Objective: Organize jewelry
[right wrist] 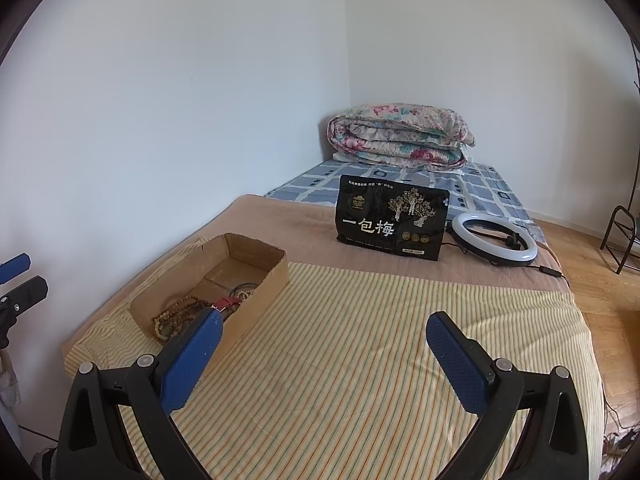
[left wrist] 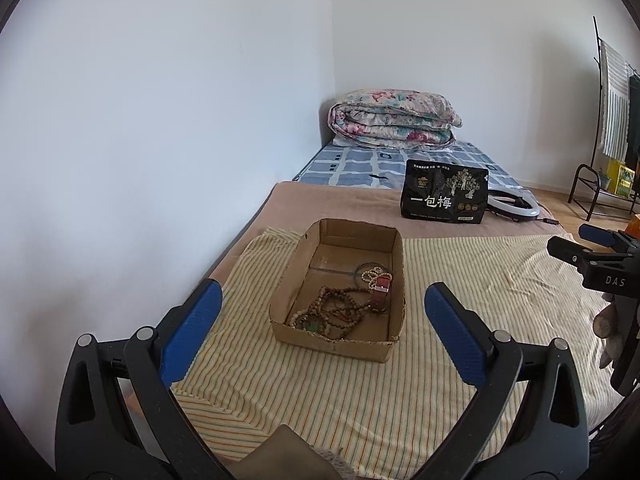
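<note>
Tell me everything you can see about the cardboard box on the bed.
The cardboard box is a shallow, open-topped brown tray with rough-cut, slightly frayed edges. It sits flat on the yellow striped cloth. Inside lie tangled wooden bead strands, a pale bead string and a red strap. Neither gripper touches it.

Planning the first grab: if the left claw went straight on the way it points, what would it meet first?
Most likely the cardboard box, centred between the open left claw's fingers; its near wall comes first, with the bead strands behind. Depth is uncertain.
</note>
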A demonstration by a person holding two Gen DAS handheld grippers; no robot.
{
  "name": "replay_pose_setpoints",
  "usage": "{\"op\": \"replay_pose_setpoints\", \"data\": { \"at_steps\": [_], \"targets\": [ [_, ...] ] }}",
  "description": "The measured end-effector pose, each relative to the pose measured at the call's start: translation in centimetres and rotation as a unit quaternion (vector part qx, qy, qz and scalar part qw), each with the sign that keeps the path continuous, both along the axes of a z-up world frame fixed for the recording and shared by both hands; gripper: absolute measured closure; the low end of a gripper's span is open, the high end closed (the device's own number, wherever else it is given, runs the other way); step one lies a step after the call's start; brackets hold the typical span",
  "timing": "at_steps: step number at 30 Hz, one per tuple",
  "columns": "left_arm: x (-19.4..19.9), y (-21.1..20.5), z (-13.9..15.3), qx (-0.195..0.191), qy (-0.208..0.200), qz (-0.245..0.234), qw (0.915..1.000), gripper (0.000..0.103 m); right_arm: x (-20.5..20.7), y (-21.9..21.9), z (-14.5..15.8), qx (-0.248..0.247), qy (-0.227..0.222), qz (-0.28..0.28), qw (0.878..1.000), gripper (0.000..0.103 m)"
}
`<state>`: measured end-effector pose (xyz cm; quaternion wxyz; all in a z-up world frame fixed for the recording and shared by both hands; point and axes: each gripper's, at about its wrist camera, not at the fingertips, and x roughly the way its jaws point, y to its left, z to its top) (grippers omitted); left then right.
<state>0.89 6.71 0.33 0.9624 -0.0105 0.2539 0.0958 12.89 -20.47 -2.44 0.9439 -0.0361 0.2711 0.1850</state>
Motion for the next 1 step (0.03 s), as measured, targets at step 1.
{"op": "replay_pose_setpoints", "data": {
  "at_steps": [1],
  "targets": [
    [0.02, 0.04, -0.02, -0.001, 0.001, 0.000, 1.0000, 0.000, -0.01, -0.01, -0.02, 0.000, 0.000, 0.000, 1.000, 0.000]
  ]
}}
